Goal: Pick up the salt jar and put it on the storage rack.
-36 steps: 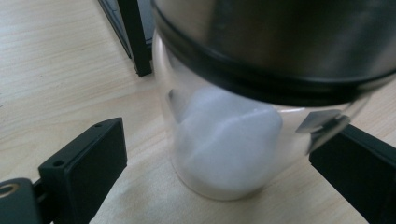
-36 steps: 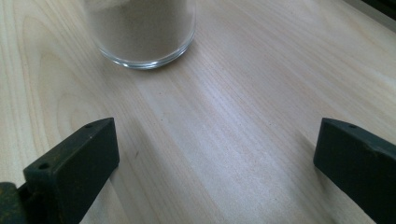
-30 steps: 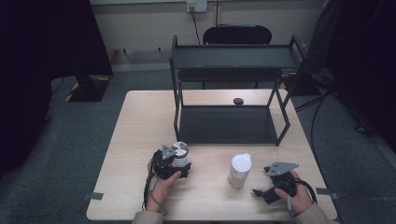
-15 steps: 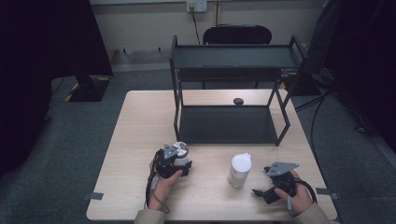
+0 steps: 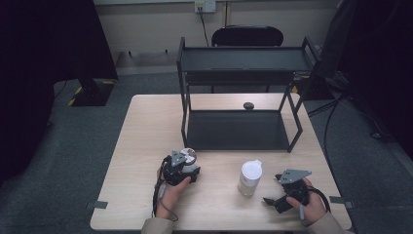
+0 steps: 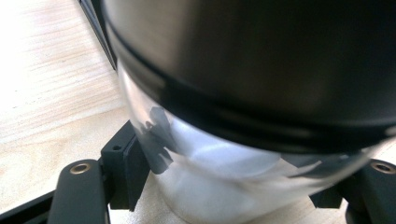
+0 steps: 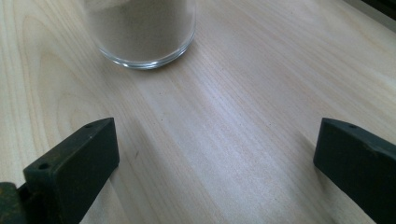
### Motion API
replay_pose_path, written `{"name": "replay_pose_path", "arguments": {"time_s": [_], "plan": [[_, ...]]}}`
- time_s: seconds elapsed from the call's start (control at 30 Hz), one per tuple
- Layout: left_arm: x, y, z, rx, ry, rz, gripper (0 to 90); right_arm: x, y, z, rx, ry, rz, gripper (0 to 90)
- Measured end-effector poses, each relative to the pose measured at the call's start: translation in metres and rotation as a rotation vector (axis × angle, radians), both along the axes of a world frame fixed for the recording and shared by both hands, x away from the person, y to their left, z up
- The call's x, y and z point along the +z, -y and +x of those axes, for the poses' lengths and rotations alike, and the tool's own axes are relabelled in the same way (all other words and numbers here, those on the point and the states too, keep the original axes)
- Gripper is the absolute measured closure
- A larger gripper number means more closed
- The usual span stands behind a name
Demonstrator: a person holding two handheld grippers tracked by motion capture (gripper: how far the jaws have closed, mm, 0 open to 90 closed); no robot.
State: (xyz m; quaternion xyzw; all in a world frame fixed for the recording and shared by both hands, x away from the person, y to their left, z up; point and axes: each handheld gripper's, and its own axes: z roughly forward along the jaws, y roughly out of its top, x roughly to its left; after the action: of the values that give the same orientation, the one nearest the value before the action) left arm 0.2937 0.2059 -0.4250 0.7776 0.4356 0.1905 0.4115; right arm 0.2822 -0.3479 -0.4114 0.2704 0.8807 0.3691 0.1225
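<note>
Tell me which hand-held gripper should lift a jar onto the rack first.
Left, probably. The left hand-held gripper has just been closing, and its pads now press both sides of the dark-lidded jar. The right hand-held gripper stands open, with the other jar ahead and outside its jaws.

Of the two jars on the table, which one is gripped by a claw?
The metal-capped jar, clamped in the left claw; the white-lidded jar stands free.

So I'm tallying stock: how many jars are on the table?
2. One jar with a metal top sits between the left gripper's fingers, near the table's front. The white-lidded jar stands right of it, apart from the open right gripper.
</note>
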Motion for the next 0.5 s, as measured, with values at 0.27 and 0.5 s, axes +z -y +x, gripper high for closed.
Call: {"name": "replay_pose_path", "arguments": {"time_s": [0.27,0.5], "plan": [[0.0001,0.0002,-0.0011,-0.009,0.015,0.016,30.0,0.0000,0.0000,0.0000,0.000,0.000,0.000,0.0],[0.0032,0.0008,-0.0006,-0.003,0.004,0.016,30.6,0.0000,0.0000,0.0000,0.000,0.000,0.000,0.0]]}}
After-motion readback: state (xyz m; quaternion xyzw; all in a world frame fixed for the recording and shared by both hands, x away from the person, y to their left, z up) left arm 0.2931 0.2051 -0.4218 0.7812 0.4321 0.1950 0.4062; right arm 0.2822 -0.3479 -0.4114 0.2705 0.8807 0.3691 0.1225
